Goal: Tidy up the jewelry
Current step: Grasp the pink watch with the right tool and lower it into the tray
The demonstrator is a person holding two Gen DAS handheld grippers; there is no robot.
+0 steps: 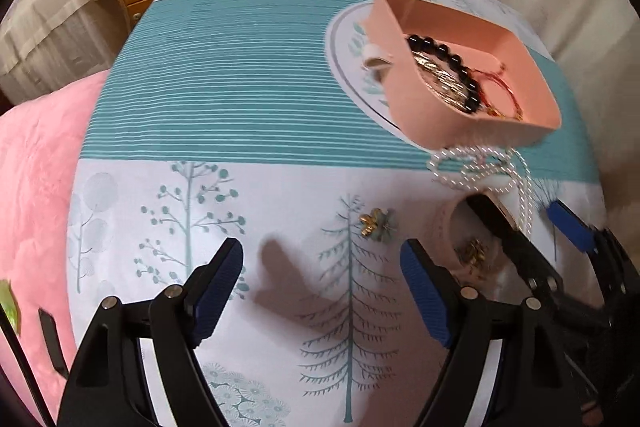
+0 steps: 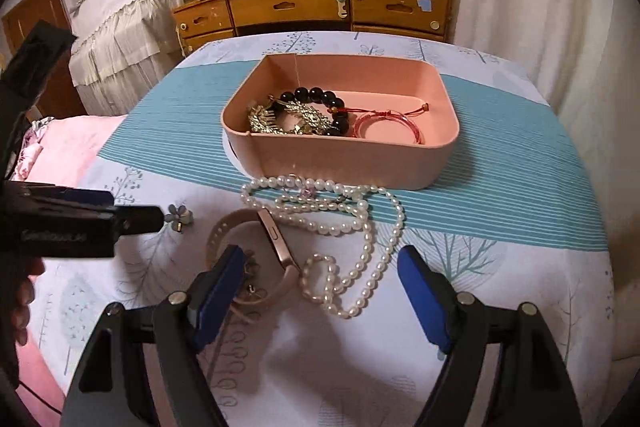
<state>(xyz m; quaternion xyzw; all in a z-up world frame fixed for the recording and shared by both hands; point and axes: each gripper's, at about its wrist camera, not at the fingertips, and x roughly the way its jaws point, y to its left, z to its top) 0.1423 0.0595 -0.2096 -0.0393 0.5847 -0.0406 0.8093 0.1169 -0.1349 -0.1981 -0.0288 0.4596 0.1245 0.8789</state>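
left tool [image 1: 322,291] hangs wide apart over the patterned cloth of the desk [image 2: 500,163], nothing between its pads; a small flower earring [image 2: 179,217] lies just ahead of it. right of that, the right tool [image 2: 322,291], also parted and gripping nothing, straddles a pink watch band [image 2: 280,243] and a pearl necklace [image 2: 360,227]. behind them the pink tray [image 2: 340,163] holds a black bead bracelet [image 2: 320,97], gold pieces [image 2: 280,119] and a red bangle [image 2: 386,127]

My left gripper [image 1: 322,291] hangs spread over the tree-print cloth [image 1: 240,195], nothing between its pads. The flower earring [image 1: 376,225] lies just beyond them; past it, the pearl necklace [image 1: 480,167] touches the pink box [image 1: 440,119].
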